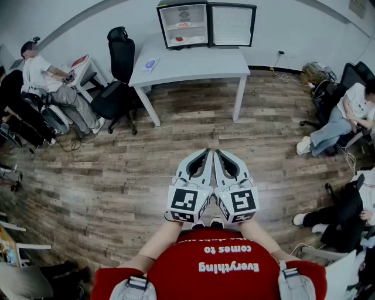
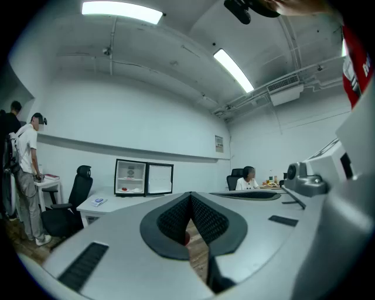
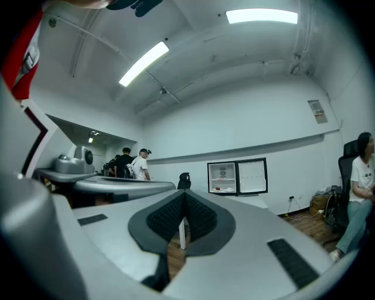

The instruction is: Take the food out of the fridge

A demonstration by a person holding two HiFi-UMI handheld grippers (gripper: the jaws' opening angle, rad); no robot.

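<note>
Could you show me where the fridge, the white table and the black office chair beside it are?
fridge (image 1: pixel 196 14), head view, back wall of its open compartment.
white table (image 1: pixel 199 61), head view, bare tabletop.
black office chair (image 1: pixel 121 55), head view, backrest.

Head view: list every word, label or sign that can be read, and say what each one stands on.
"Everything comes to": white print on the wearer's red shirt, upside down in this view.
Label on the back wall inside the fridge: too small to read.
Wall notice at the top right: too small and blurred to read.
</note>
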